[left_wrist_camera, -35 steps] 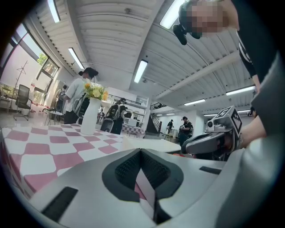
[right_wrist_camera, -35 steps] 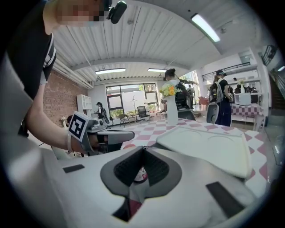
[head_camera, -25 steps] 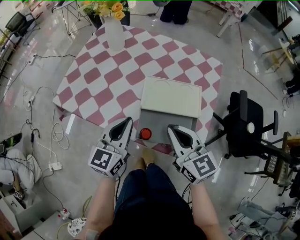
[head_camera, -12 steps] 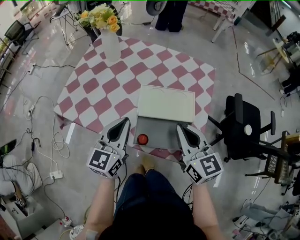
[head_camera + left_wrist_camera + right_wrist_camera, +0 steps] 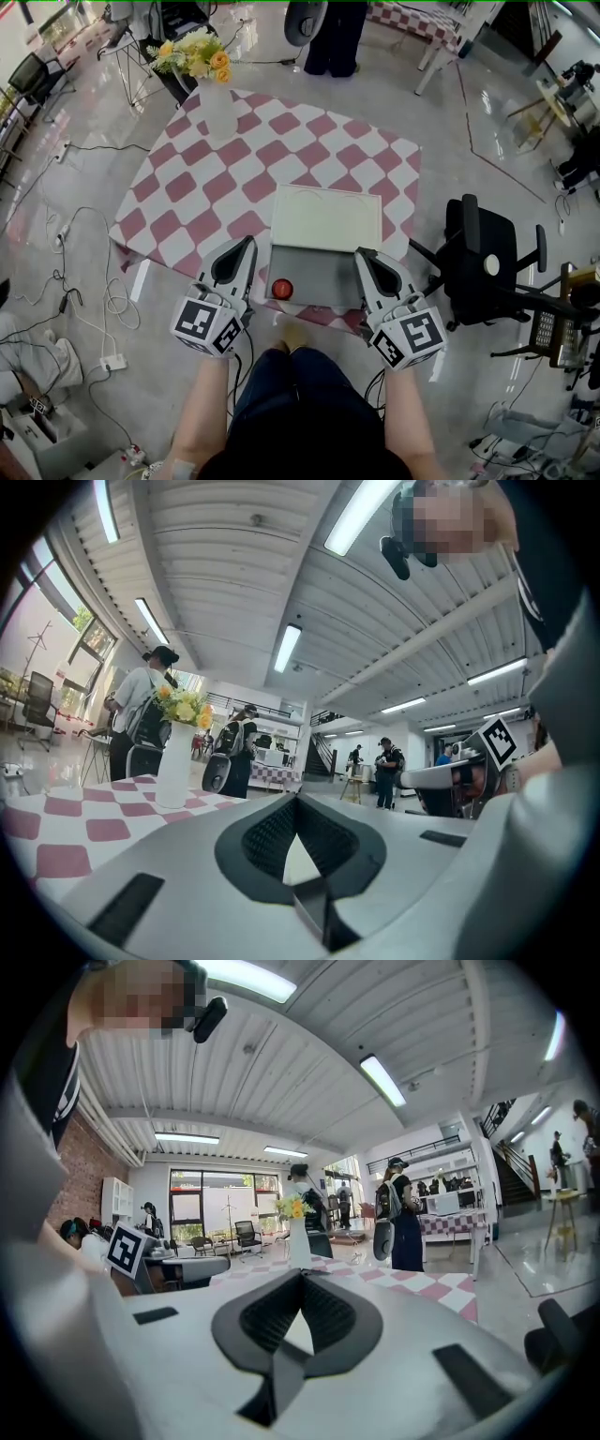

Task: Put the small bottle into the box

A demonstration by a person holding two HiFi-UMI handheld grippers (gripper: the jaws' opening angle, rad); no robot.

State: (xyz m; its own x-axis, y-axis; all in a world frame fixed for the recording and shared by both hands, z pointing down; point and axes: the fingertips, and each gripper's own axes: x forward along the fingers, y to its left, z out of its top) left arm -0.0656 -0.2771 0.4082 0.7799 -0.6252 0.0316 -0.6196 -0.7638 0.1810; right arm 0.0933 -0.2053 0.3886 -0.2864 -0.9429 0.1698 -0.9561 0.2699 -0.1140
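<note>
1. The left hand-held gripper (image 5: 247, 244) and the right hand-held gripper (image 5: 362, 253) both have their jaws together and hold nothing.
2. The small bottle (image 5: 281, 289) stands upright, red cap up, between them and nearer the left one. It seems to be in the near-left corner of the open box (image 5: 328, 272).
3. Around them are a checkered tabletop (image 5: 187, 187), a glossy floor (image 5: 450, 122) and an office chair (image 5: 483, 253) to the right.

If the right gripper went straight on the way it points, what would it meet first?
Probably the box's cream lid, just ahead of the right gripper. Height is unclear, so it might pass above.
</note>
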